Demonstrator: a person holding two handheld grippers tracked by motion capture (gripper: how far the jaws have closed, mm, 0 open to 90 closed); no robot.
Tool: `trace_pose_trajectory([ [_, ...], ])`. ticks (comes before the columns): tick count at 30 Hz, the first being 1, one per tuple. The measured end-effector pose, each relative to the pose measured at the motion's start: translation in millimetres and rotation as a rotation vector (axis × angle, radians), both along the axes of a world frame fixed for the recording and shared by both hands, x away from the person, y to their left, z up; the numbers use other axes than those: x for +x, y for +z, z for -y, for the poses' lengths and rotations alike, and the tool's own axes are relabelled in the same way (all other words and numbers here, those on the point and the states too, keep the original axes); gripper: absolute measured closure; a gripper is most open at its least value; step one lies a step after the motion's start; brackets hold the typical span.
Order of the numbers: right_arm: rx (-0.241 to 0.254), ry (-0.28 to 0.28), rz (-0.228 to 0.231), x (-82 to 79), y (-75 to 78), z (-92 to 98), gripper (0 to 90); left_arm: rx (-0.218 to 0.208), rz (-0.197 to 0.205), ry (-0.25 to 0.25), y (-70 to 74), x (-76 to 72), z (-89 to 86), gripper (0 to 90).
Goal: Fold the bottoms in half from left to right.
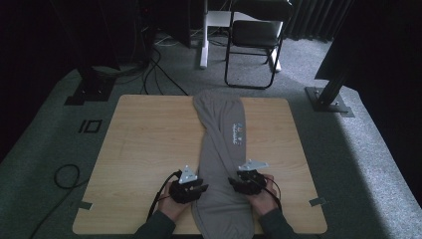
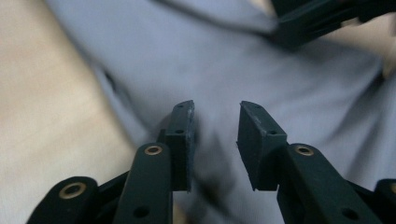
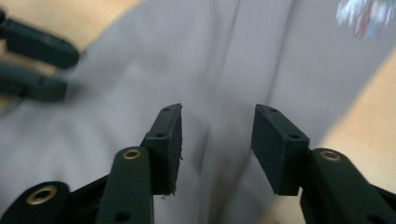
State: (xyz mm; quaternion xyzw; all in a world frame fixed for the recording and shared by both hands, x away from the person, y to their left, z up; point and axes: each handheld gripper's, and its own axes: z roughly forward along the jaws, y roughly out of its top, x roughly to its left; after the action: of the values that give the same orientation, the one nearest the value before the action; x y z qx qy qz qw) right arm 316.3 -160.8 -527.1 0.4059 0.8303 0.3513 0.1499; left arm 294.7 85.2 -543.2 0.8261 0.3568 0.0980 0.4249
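Trousers [image 1: 219, 149], grey, are lying folded lengthwise down the middle of the wooden table [image 1: 149, 134], waistband end at the far edge, the near end hanging over the edge by the person.

Left gripper [image 1: 199, 188] is sitting at the left edge of the cloth; right gripper [image 1: 235, 182] is sitting at the right edge, roughly level with it. Both are standing parted, jaws spread over the fabric with nothing pinched between the pads. In the left gripper view [image 2: 215, 140] grey cloth is showing through the gap; the same in the right gripper view [image 3: 215, 144].

Risks, as I am judging them:
- Pads are hovering over smooth doubled cloth, so a shallow close may be catching the top layer alone, and the fold would then be peeling apart on the lift.
- One side gripping sooner than the other would be dragging the garment askew across the table.
- Near end is overhanging; a pull toward the person could be sliding the whole thing off.
- Trailing cables could be snagging the cloth.

Writing: a small pale print [image 1: 236, 133] is showing on the upper leg, blurred coloured in the right gripper view [image 3: 364, 14]. Too small and smeared for reading.
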Motion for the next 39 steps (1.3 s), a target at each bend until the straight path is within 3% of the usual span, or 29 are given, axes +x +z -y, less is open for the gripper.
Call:
trace_pose_trajectory([
  [4,-0.037,0.007,0.041,35.3,1.9,-24.5,50.0,0.012,-0.014,0.039,1.6,19.8,7.9,66.4],
  [6,-0.057,-0.007,0.051,51.3,-1.5,-32.7,50.5,0.038,-0.019,0.057,-0.4,27.8,11.1,67.4],
  [8,-0.08,-0.032,0.034,65.3,-6.5,-37.7,51.1,0.046,-0.039,0.071,-3.7,32.4,12.5,69.3],
  [9,-0.082,-0.043,0.026,70.3,-8.5,-39.1,54.2,0.049,-0.048,0.076,-5.6,33.0,13.2,70.2],
  [11,-0.097,-0.054,0.022,77.2,-10.5,-37.9,72.5,0.053,-0.049,0.08,-8.8,31.3,13.6,71.4],
  [15,-0.048,-0.125,0.02,83.5,-4.4,-16.1,88.6,0.048,-0.04,0.076,-10.1,27.1,11.3,71.6],
  [16,-0.039,-0.148,0.017,84.9,-2.9,-8.4,89.1,0.048,-0.041,0.074,-10.0,26.5,10.7,71.5],
  [20,-0.004,-0.205,-0.026,90.6,-4.8,20.7,89.3,0.039,-0.041,0.059,-10.1,23.8,10.1,68.7],
  [22,-0.01,-0.22,-0.042,90.5,-8.0,26.7,88.8,0.039,-0.042,0.051,-10.0,23.1,11.4,66.8],
  [25,-0.026,-0.244,-0.058,91.9,-14.4,30.2,80.0,0.042,-0.036,0.053,-7.7,24.5,12.9,64.3],
  [28,0.004,-0.28,-0.068,93.7,-13.7,35.1,73.3,0.022,-0.022,0.059,-3.8,28.0,12.0,63.0],
  [33,0.058,-0.206,-0.004,94.2,-1.9,25.6,58.0,0.022,0.002,0.084,0.2,43.1,13.5,62.4],
  [35,0.032,-0.179,0.01,98.3,-1.0,17.0,54.4,0.039,-0.005,0.088,-1.7,51.6,16.7,63.0],
  [37,-0.001,-0.172,-0.008,105.0,-5.3,11.0,56.1,0.071,-0.021,0.089,-5.3,58.1,19.9,67.1],
  [39,-0.023,-0.188,-0.043,110.0,-11.2,10.1,66.8,0.075,-0.037,0.093,-7.2,60.1,21.3,74.5],
])
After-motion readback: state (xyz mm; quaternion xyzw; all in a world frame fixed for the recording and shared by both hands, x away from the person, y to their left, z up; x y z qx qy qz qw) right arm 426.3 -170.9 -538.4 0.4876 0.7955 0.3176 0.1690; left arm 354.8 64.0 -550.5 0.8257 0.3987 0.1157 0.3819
